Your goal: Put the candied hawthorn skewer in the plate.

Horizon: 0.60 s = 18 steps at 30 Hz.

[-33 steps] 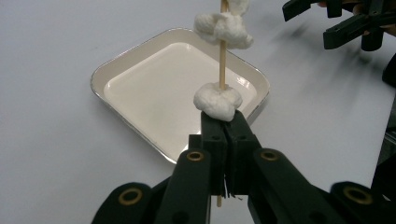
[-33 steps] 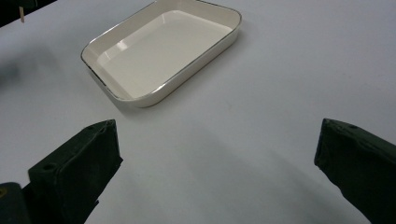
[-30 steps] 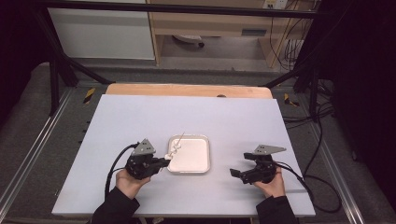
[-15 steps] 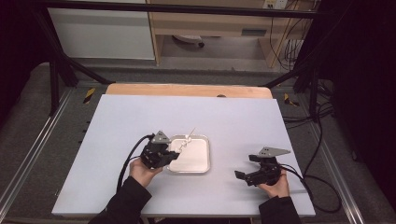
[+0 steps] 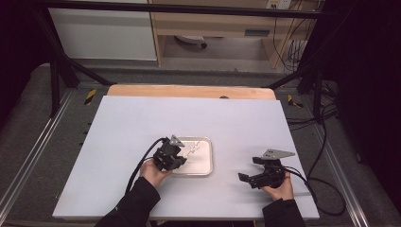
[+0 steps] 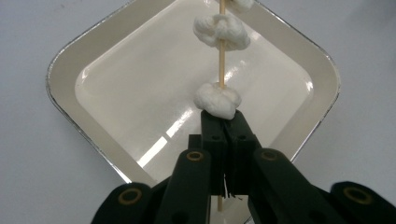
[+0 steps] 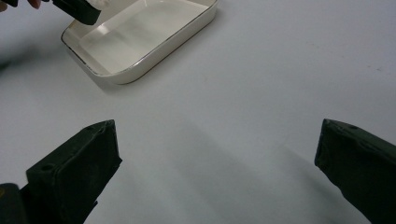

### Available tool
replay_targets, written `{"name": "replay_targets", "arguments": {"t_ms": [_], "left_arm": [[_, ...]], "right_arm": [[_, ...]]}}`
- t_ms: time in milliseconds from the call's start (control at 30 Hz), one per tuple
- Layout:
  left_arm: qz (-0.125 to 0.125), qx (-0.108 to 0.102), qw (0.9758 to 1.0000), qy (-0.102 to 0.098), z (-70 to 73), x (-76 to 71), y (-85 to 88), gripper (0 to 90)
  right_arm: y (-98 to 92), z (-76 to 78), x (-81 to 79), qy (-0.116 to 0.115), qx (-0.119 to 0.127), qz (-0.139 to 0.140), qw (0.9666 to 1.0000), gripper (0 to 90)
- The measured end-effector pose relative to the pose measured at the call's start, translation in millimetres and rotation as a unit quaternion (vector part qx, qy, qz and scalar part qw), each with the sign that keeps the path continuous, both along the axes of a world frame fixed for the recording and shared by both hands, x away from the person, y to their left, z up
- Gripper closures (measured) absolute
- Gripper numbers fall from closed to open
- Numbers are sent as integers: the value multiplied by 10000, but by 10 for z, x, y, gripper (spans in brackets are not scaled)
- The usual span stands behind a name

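Wooden skewer (image 6: 222,70) clamped in left gripper (image 6: 223,122) jaws over tray (image 6: 299,56) | right gripper (image 7: 217,154) jaws apart | no writing legible

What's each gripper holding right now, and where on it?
The left gripper clamps a wooden skewer near its lower end, just below the lowest white lump. The right gripper is open, holding nothing.

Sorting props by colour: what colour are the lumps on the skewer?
White lumps on a pale wooden skewer; clearest in the left gripper view.
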<state>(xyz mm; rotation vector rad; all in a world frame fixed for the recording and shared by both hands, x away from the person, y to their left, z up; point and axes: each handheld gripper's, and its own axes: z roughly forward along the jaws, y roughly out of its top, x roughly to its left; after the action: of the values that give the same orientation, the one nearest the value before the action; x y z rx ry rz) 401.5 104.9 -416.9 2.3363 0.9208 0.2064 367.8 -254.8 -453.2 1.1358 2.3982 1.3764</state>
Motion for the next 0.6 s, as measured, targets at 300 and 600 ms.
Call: {"name": "replay_targets", "arguments": {"t_ms": [300, 600], "left_arm": [[29, 277, 9996, 100, -82, 7, -48, 870], [47, 333, 9994, 99, -104, -3, -43, 785]], "right_arm": [[5, -6, 5, 14, -8, 28, 10000, 5], [13, -11, 4, 21, 21, 41, 10000, 5]]}}
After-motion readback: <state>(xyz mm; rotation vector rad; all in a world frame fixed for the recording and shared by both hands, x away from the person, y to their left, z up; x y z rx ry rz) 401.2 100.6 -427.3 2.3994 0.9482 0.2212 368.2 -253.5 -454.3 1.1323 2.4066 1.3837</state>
